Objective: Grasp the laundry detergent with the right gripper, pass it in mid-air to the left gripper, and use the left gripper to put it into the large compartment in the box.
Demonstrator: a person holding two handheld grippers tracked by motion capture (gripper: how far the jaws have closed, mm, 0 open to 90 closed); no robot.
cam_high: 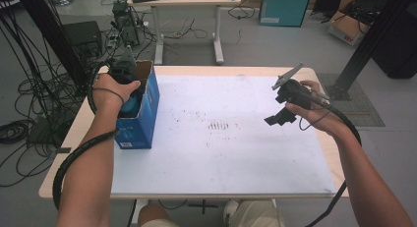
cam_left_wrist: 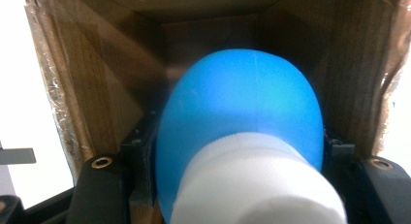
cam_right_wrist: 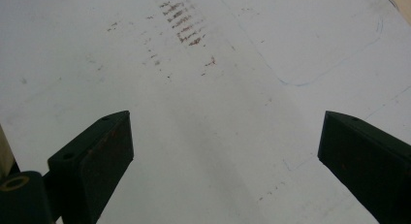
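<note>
A blue bottle (cam_left_wrist: 242,112) with a white cap (cam_left_wrist: 257,185) sits between the jaws of my left gripper (cam_left_wrist: 240,158), which is shut on it. The bottle hangs inside the open top of a blue cardboard box (cam_high: 142,114) at the table's left; brown inner walls (cam_left_wrist: 106,78) surround it. From above, my left gripper (cam_high: 129,97) reaches down into that box, the bottle (cam_high: 130,107) just visible. My right gripper (cam_high: 280,118) is held above the white mat (cam_high: 221,153) at the right, jaws wide open and empty; its pads (cam_right_wrist: 104,156) frame bare mat.
The white mat bears dark smudges (cam_high: 219,125) near its middle. The wooden table edge (cam_high: 74,133) shows around the mat. Cables (cam_high: 29,109) lie on the floor at left, and another desk (cam_high: 187,1) stands behind.
</note>
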